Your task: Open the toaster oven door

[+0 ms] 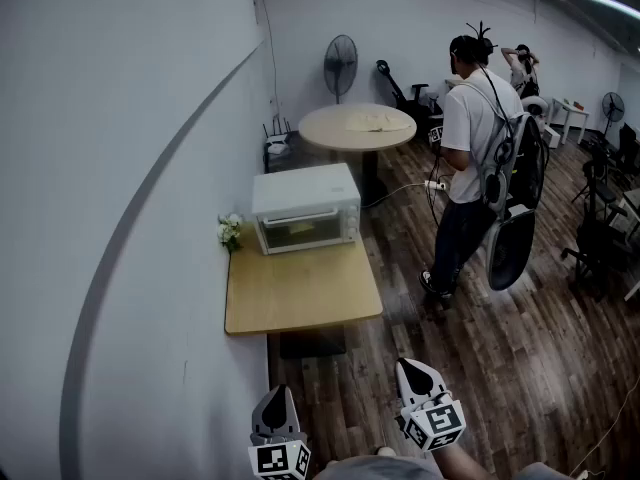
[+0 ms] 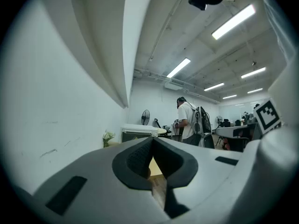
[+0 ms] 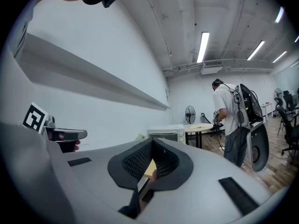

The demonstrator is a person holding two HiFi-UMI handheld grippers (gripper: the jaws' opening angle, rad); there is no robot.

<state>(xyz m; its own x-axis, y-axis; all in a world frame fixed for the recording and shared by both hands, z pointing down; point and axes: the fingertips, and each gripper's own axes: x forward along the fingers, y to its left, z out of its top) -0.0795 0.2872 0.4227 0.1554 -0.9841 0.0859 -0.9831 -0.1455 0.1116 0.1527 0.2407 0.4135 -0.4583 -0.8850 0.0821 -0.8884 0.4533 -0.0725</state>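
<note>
The white toaster oven (image 1: 305, 206) stands at the far end of a small wooden table (image 1: 300, 290) against the left wall, its glass door facing me and closed. Both grippers are far short of it, at the bottom of the head view. My left gripper (image 1: 278, 395) is shut with nothing in it, and my right gripper (image 1: 413, 368) beside it also looks shut and empty. In the left gripper view the jaws (image 2: 152, 139) meet at the tip, with the oven (image 2: 138, 133) small in the distance. The right gripper (image 3: 152, 142) shows the same, and the oven (image 3: 164, 134) lies beyond it.
A small bunch of white flowers (image 1: 230, 231) sits left of the oven. Behind it are a round table (image 1: 357, 126) and a standing fan (image 1: 340, 63). A person in a white shirt with a backpack (image 1: 472, 158) stands on the wooden floor to the right, near office chairs (image 1: 600, 238).
</note>
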